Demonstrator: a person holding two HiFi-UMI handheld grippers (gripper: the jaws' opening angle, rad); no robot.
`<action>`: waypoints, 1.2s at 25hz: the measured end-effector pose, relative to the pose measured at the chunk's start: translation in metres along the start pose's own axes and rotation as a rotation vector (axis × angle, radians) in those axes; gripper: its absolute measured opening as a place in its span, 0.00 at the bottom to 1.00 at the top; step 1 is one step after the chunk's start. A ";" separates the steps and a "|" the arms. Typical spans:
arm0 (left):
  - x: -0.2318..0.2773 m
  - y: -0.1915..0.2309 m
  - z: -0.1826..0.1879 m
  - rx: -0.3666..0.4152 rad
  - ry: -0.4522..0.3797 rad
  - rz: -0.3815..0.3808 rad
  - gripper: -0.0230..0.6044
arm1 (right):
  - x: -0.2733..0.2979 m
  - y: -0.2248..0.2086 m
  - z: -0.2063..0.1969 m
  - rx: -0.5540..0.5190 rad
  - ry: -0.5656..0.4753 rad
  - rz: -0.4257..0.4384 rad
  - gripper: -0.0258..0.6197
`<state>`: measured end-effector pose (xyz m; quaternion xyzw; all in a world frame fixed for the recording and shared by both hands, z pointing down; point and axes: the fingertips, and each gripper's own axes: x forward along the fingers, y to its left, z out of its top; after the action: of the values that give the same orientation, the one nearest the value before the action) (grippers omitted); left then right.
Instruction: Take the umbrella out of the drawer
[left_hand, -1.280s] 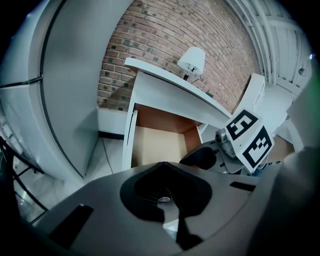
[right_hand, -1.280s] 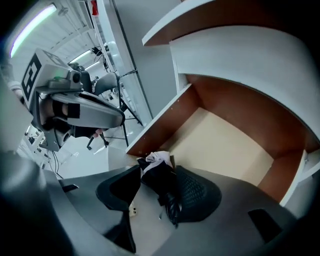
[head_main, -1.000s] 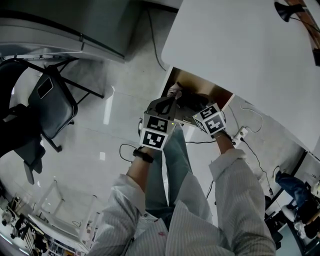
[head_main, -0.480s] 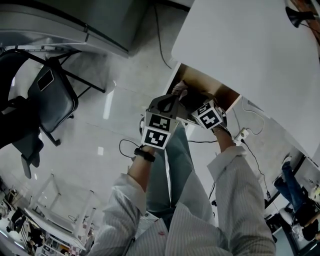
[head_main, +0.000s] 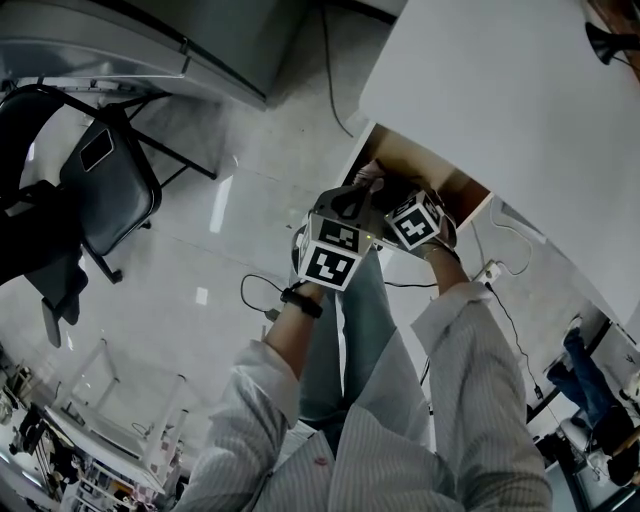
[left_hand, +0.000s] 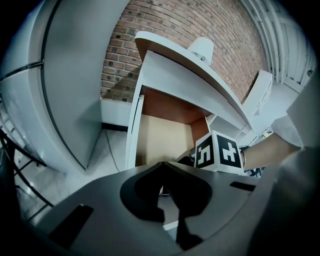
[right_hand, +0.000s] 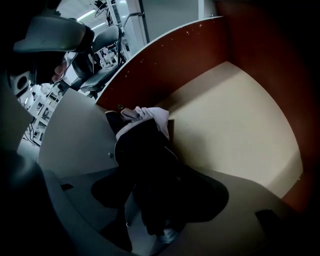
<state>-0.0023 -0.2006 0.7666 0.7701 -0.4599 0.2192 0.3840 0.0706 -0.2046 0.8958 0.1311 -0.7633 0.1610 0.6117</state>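
Note:
Under the white desk (head_main: 500, 90) a drawer (head_main: 405, 160) stands pulled out, its floor tan and its walls brown (right_hand: 235, 120). A folded black umbrella (right_hand: 142, 150) with a pale end lies along the drawer's front corner, and the head view shows it as a dark mass (head_main: 388, 192). My right gripper (right_hand: 155, 210) points steeply down into the drawer. It is open, with the umbrella between its fingers. My left gripper (head_main: 345, 205) sits at the drawer's front. In the left gripper view its dark fingers (left_hand: 187, 210) stand close together on a pale edge.
A black chair (head_main: 110, 185) and a grey cabinet (head_main: 150, 50) stand to the left. Cables (head_main: 260, 290) and a power strip (head_main: 487, 270) lie on the floor by the person's legs. A lamp (head_main: 605, 40) sits on the desk's far corner.
My right gripper has sunk deeper into the drawer, toward the umbrella. The left gripper has stayed at the drawer's front.

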 end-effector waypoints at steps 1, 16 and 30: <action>0.001 -0.001 -0.001 0.006 0.009 -0.005 0.05 | 0.001 0.000 0.001 -0.001 0.008 0.008 0.50; 0.002 -0.004 -0.002 0.022 0.031 -0.010 0.05 | 0.004 0.010 0.007 -0.093 0.041 0.080 0.39; -0.028 -0.016 0.010 0.034 0.037 -0.003 0.05 | -0.044 0.023 0.012 -0.041 0.040 0.032 0.38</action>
<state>-0.0022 -0.1888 0.7350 0.7731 -0.4478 0.2406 0.3794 0.0603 -0.1880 0.8487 0.1030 -0.7560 0.1577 0.6268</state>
